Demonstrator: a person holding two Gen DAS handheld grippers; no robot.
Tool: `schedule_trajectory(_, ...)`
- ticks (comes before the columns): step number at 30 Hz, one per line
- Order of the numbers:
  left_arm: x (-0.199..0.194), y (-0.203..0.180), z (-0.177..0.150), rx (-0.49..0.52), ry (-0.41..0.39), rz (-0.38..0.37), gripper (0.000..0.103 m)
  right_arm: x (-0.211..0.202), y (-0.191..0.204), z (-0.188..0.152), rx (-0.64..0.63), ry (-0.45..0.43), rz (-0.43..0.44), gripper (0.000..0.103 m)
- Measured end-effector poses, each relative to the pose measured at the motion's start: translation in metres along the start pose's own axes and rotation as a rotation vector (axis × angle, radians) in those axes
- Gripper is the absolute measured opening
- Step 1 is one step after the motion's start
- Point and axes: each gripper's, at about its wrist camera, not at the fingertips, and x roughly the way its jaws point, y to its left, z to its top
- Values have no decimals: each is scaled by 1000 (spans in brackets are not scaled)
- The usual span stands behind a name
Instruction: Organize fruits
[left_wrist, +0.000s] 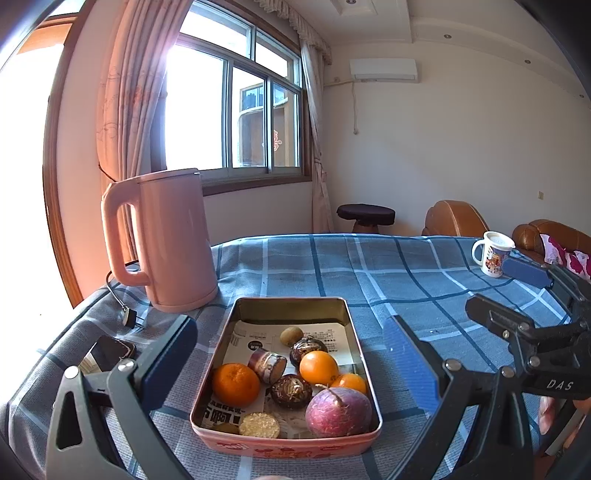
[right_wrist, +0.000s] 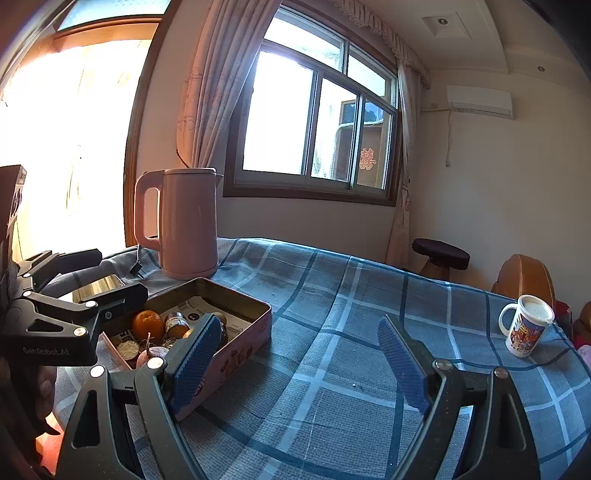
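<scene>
A pink metal tin (left_wrist: 364, 373) lined with newspaper sits on the blue checked tablecloth. It holds a mandarin (left_wrist: 235, 384), two oranges (left_wrist: 318, 366), a purple radish (left_wrist: 338, 411), a small kiwi (left_wrist: 291, 336), dark round chestnuts (left_wrist: 291, 391) and other small items. My left gripper (left_wrist: 291, 354) is open and empty, its fingers on either side of the tin, above it. My right gripper (right_wrist: 299, 354) is open and empty over bare cloth, to the right of the tin (right_wrist: 236, 343). Its left finger (right_wrist: 194, 360) hides part of the tin.
A pink electric kettle (left_wrist: 173, 240) stands behind the tin, its cord and plug (left_wrist: 127, 315) to the left. A phone (left_wrist: 110, 350) lies at the left. A white lidded mug (left_wrist: 493, 253) stands at the far right edge. Chairs and a stool stand beyond the table.
</scene>
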Motion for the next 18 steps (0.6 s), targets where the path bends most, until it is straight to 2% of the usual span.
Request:
schedule_trajectory(6, 0, -3, 0, 0, -7, -24, 103, 1, -2, -3, -1, 7, -8, 88)
schedule_trajectory(18, -2, -8, -1, 26, -22, -19, 103, 3, -9, -10, 13, 26, -19, 88)
